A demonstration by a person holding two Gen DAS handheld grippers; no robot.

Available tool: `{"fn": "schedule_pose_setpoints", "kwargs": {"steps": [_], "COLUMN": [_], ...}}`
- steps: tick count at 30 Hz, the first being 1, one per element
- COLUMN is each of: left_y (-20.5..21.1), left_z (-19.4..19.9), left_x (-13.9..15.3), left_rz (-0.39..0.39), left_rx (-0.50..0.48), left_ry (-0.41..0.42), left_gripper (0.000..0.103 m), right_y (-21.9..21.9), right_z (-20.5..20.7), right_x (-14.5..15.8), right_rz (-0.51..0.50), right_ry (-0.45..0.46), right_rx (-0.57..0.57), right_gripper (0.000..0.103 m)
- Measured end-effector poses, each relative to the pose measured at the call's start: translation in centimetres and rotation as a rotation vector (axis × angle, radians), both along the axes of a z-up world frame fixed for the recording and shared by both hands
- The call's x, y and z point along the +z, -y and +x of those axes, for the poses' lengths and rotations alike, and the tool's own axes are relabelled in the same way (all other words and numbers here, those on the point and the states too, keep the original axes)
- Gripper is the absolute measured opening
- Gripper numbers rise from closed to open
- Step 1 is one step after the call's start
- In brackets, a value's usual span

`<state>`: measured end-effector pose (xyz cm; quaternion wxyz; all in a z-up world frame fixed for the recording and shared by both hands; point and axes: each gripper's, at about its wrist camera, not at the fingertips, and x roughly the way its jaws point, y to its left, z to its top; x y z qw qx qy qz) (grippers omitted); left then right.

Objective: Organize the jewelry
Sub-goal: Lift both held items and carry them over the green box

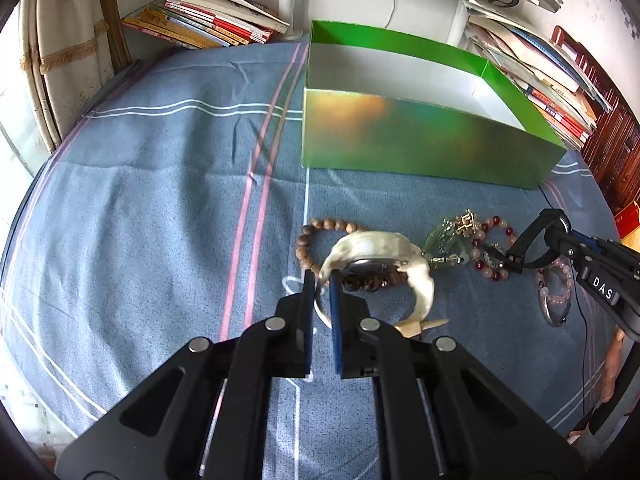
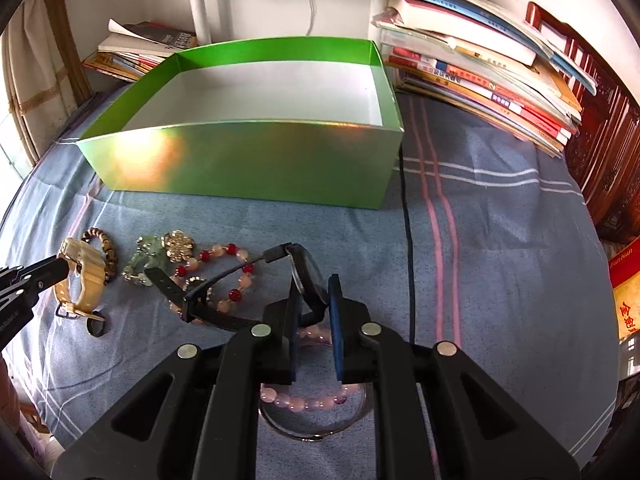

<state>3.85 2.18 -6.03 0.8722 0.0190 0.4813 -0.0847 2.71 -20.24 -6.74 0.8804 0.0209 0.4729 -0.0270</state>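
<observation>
Both tongs are closed on watches in front of the green box point(image 2: 248, 160), which stands open-topped on the blue striped cloth point(image 1: 160, 200) covering the desk. Left tongs point(image 1: 322, 280) are clamped on the strap of a cream watch point(image 1: 380, 252), their narrow gap filled by the pale band; that watch lies on top of a wooden bead bracelet point(image 1: 320, 226), both near the box's front wall, towards its left end. Right tongs point(image 2: 314, 292) are clamped on the round case of a black watch point(image 2: 306, 274) (seen edge-on, so its dial cannot be read), with its black strap point(image 2: 208, 300) trailing off to the left over a red and peach bead bracelet point(image 2: 224, 256). Between that bracelet and the cream watch, still in front of the box, lie a green jade piece point(image 2: 146, 258) and a gold flower brooch point(image 2: 179, 245), touching each other. Nearer the right tongs than the box, partly hidden beneath them, sit a pink bead bracelet point(image 2: 308, 402) and a thin metal bangle point(image 2: 300, 434). A small dark ring point(image 2: 96, 326) rests just beside the cream watch. A black cable point(image 2: 408, 240) runs past the box's right corner. Stacks of books point(image 2: 480, 72) lie behind the box on both sides.
</observation>
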Motion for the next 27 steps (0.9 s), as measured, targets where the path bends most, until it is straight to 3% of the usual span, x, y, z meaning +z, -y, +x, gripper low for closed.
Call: {"fn": "schedule_pose_setpoints", "kwargs": {"steps": [12,15,21,27], "left_y": [0.1,0.2,0.0,0.1], "left_z": [0.4,0.4,0.2,0.8], "left_x": [-1.1,-1.1,0.3,3.6], "left_rz": [-0.001,0.015,-0.001,-0.031], "left_rx": [-0.011,-0.009,0.001,-0.013], "left_ry": [-0.026,-0.023,0.011,0.093], "left_gripper": [0.010,0.008,0.007,0.008], "right_y": [-0.1,0.0,0.1,0.0], "right_z": [0.7,0.7,0.0,-0.1], "right_x": [-1.4,-1.2,0.9,4.3], "right_rz": [-0.006,0.002,0.017,0.020], "right_ry": [-0.031,-0.023,0.032,0.128], "right_rx": [-0.005,-0.008,-0.002,0.015], "right_gripper": [0.016,0.012,0.009,0.009]}}
